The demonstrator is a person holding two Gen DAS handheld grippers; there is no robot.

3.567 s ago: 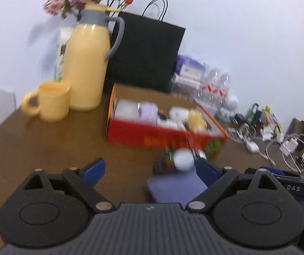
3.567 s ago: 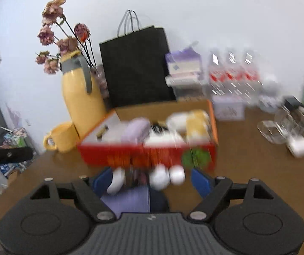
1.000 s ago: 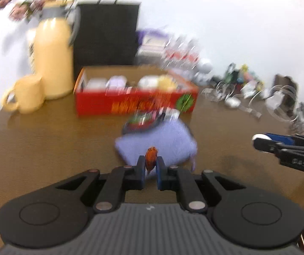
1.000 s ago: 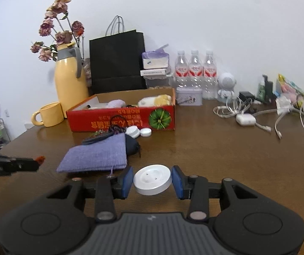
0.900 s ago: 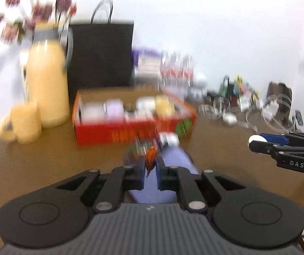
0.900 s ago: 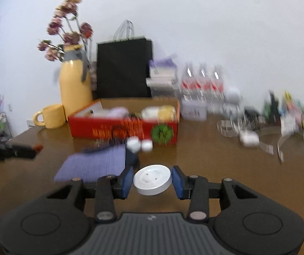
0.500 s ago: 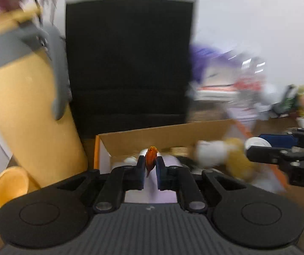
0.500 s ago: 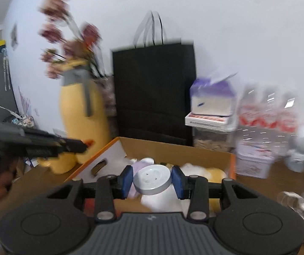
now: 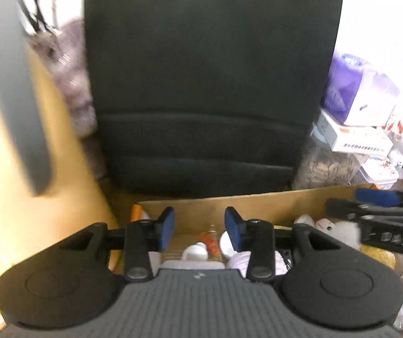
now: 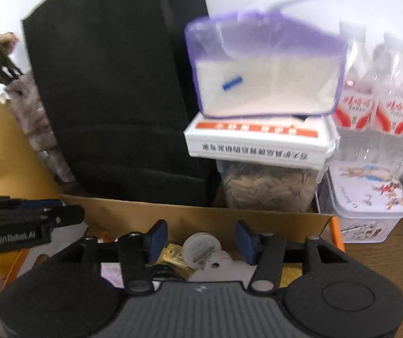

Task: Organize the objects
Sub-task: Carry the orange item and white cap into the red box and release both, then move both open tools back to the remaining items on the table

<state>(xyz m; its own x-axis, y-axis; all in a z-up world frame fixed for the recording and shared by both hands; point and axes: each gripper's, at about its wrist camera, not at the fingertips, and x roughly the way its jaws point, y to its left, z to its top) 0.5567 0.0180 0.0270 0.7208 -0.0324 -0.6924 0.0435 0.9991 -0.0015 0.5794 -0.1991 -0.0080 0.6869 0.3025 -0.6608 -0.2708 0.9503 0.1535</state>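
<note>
Both grippers hang over the orange-edged cardboard box (image 9: 246, 201). My left gripper (image 9: 199, 227) is open and empty; the small orange object (image 9: 211, 244) lies in the box below it, beside white caps (image 9: 196, 251). My right gripper (image 10: 200, 238) is open and empty; the white round disc (image 10: 201, 249) rests in the box (image 10: 201, 217) between its fingers. The right gripper also shows at the right of the left wrist view (image 9: 370, 211), and the left gripper at the left of the right wrist view (image 10: 32, 219).
A black paper bag (image 9: 210, 79) stands right behind the box. The yellow thermos (image 9: 12, 152) is at the left. Stacked tissue pack (image 10: 266, 67), white carton, jar of nuts (image 10: 269, 186), a tin (image 10: 367, 205) and water bottles (image 10: 384, 93) stand at the back right.
Both grippers moved forward over the box and opened. The left one let go of the orange object and the right one let go of the white disc; both now lie in the box.
</note>
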